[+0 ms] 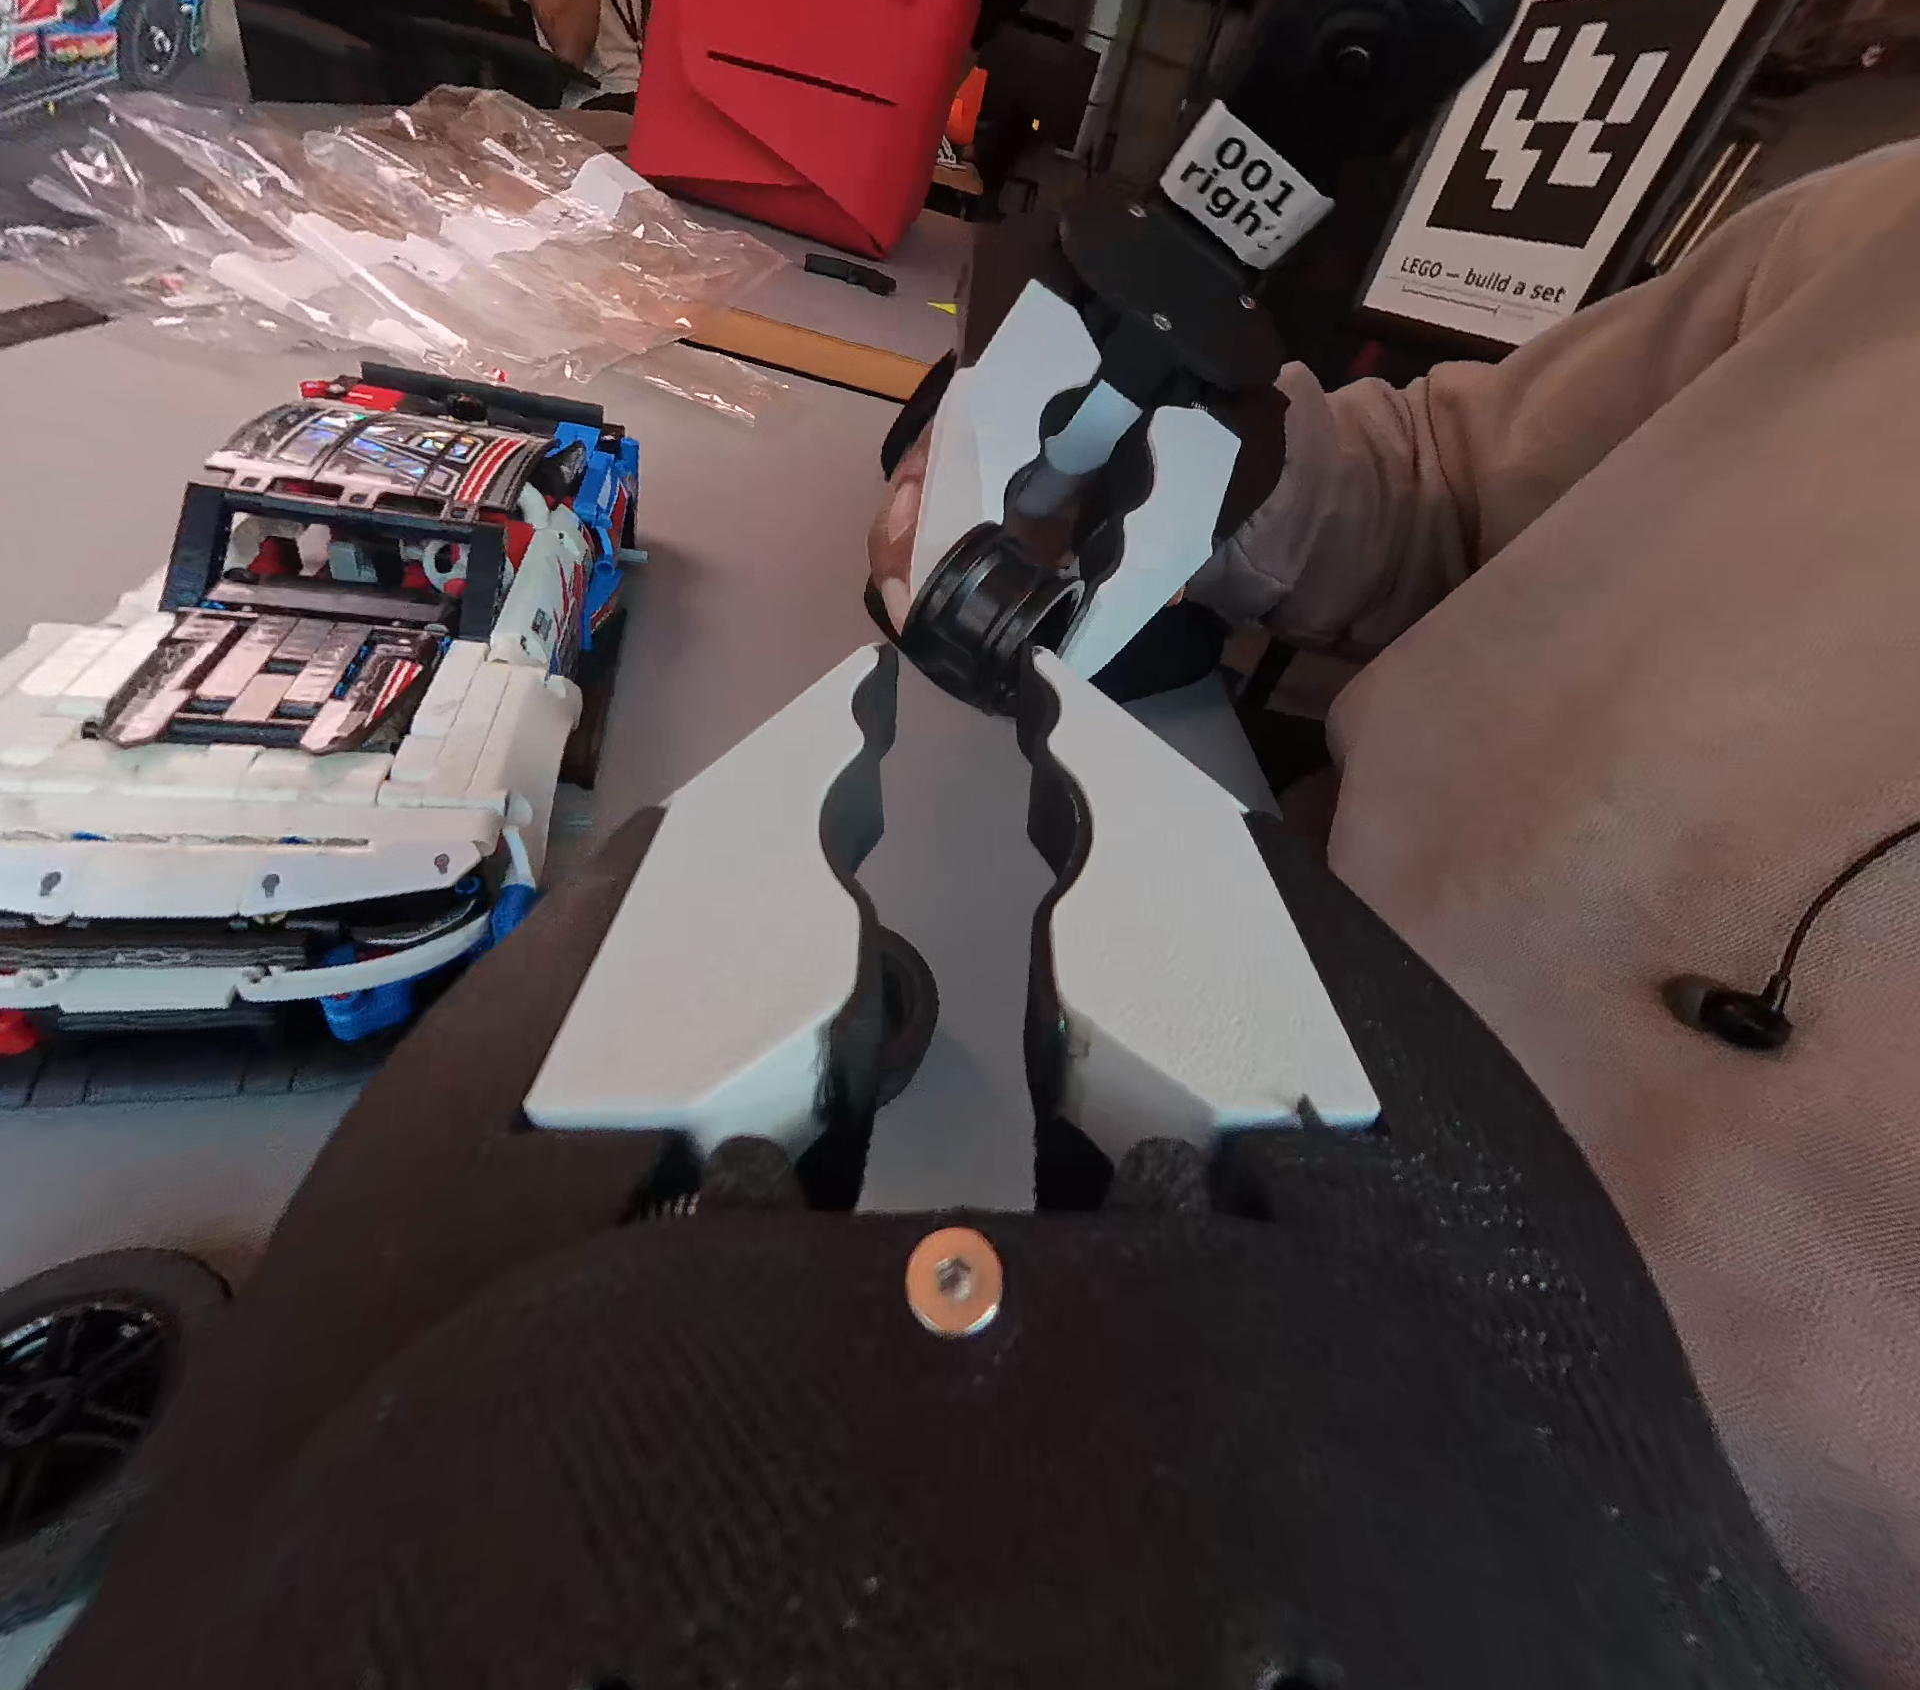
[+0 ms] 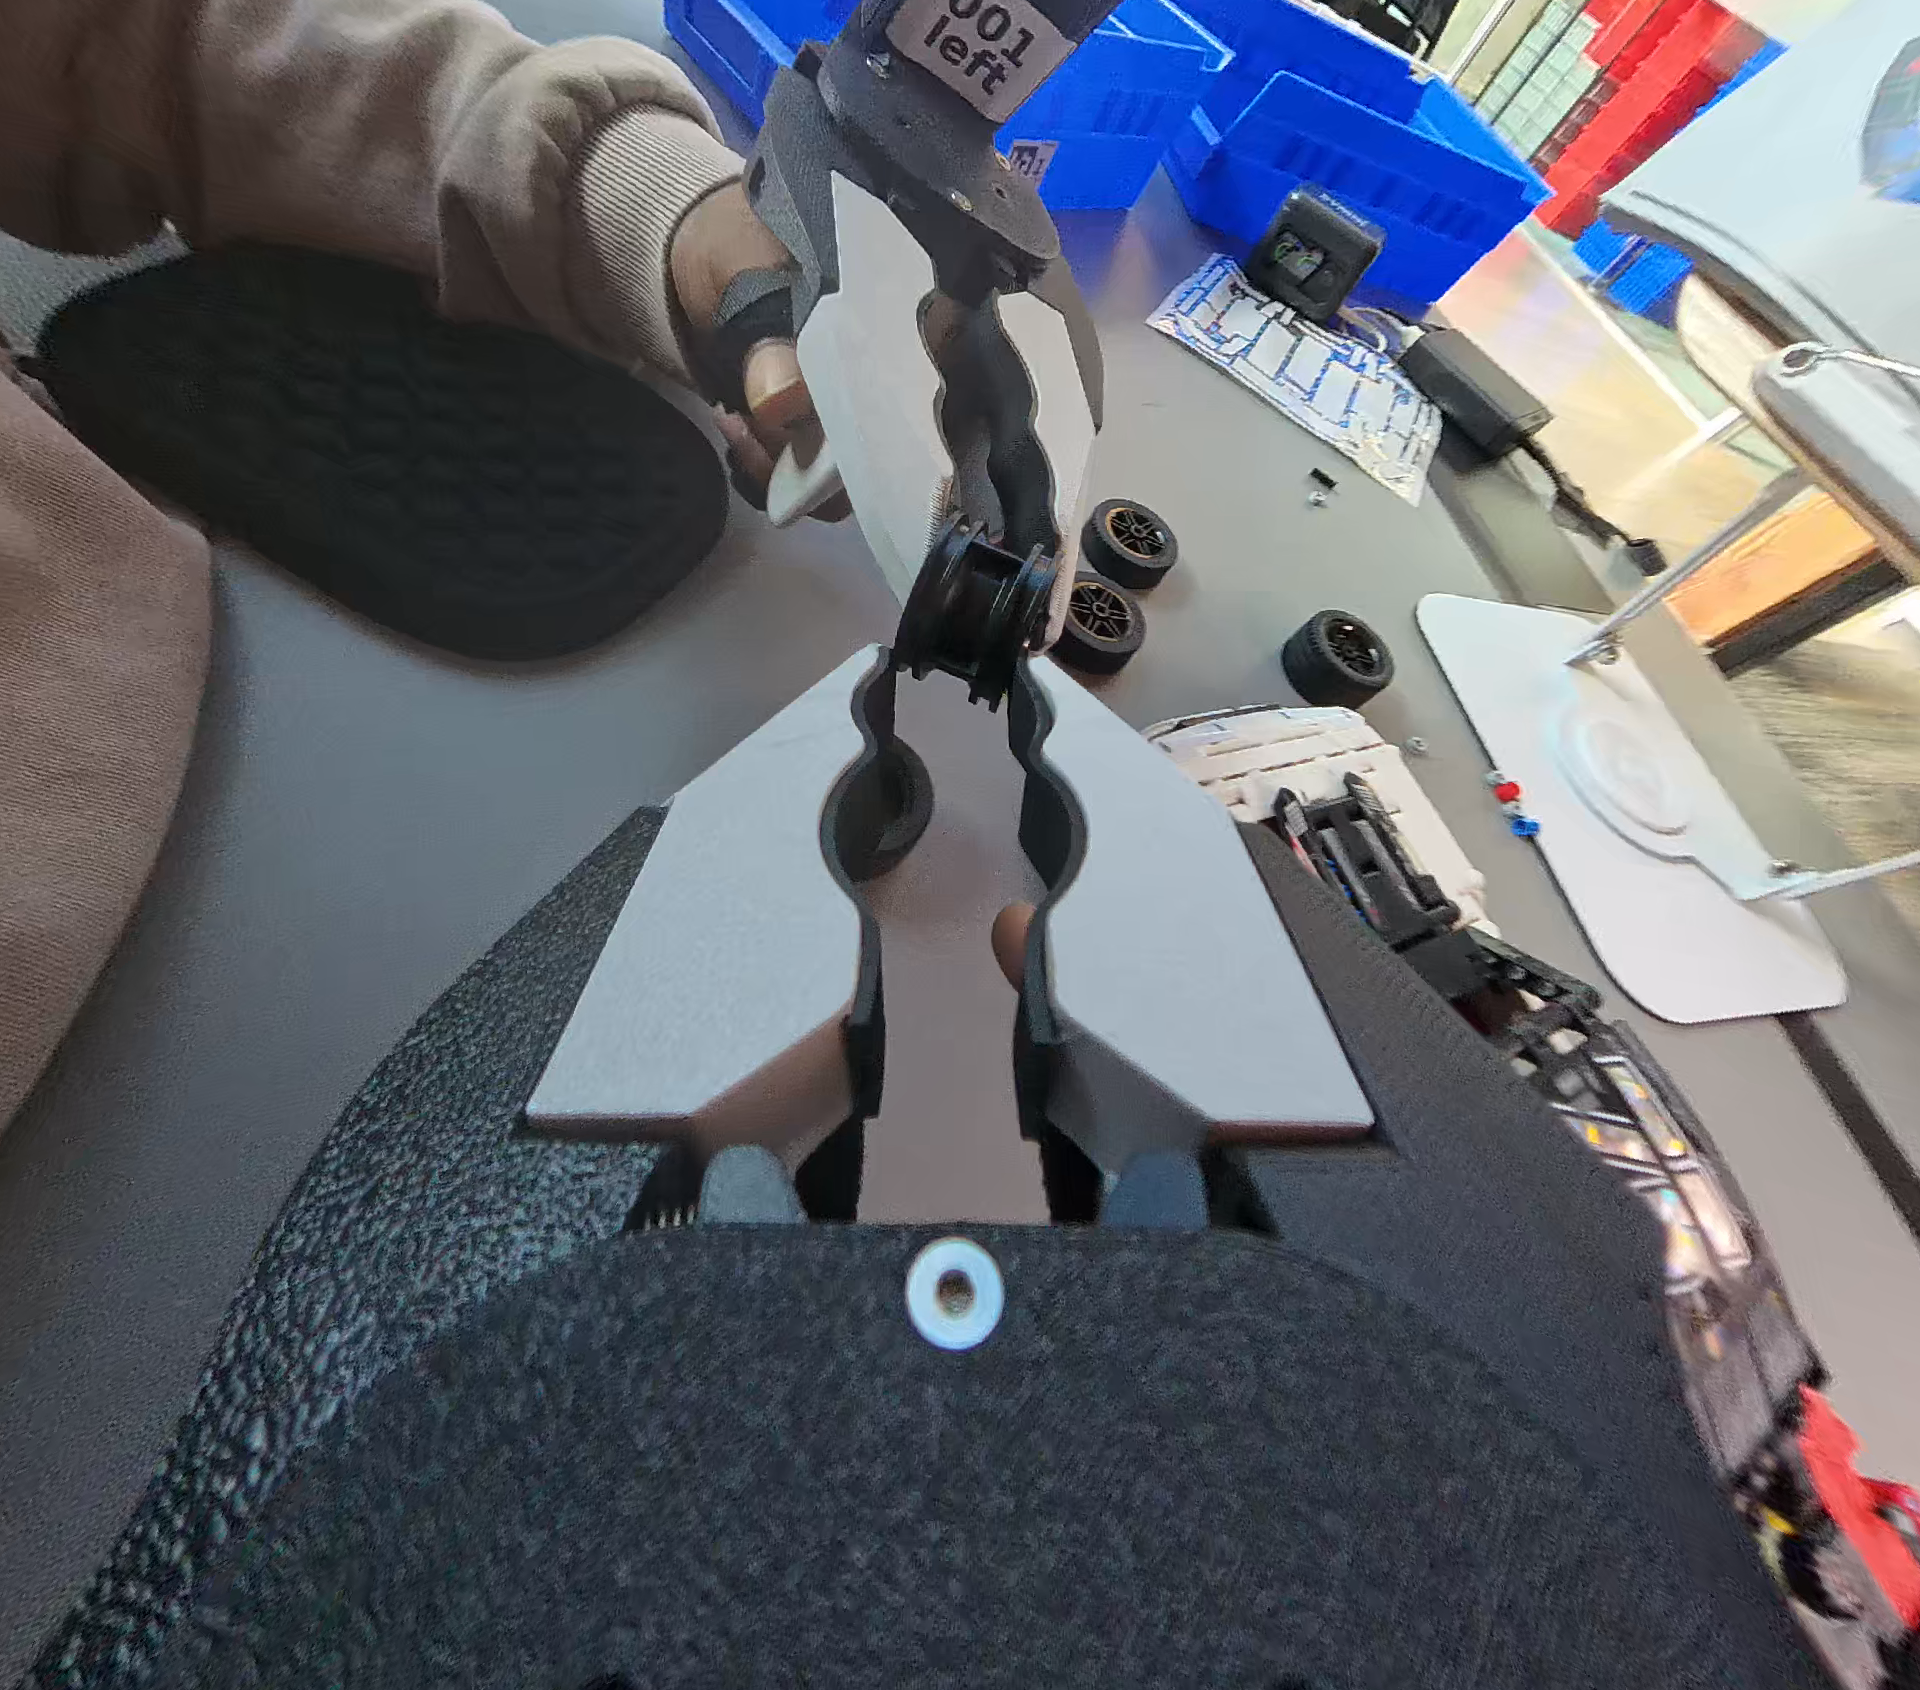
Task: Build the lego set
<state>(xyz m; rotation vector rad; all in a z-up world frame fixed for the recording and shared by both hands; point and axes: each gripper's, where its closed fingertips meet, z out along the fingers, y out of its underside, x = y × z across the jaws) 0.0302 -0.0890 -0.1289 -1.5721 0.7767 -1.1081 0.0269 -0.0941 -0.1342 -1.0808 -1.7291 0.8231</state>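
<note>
A grey worktop [image 1: 748,497] fills both views, with blue storage bins [image 2: 1351,154] at its far edge in the right wrist view and a red felt bag [image 1: 800,51] standing at the back in the left wrist view. The largest thing on it is the lego car [image 1: 312,684], white with blue and red trim and a black roll frame, nearly whole in body but with its wheel arches bare. Behind the car lie crumpled clear plastic bags [image 1: 395,238]. Beyond the car's white end, as the right wrist view shows it, sits a white lamp base [image 2: 1621,819], and farther off a sticker sheet [image 2: 1309,373] lies beside a small black box [image 2: 1314,253]. Three finished wheels [image 2: 1127,544] with tyres rest on the worktop beyond the car.

Held above the worktop beside the car, the left gripper [image 1: 961,664] and the right gripper [image 2: 961,664] meet tip to tip on one black wheel rim [image 2: 971,606]. The right gripper has its fingers [image 1: 1164,518] closed on the rim's flanges. The left gripper's jaws stand narrowly apart with their tips at the rim's edge; it seems to pinch it, though the contact is hard to read. A black tyre [image 2: 878,819] sits inside the right gripper's left finger hollow.
</note>
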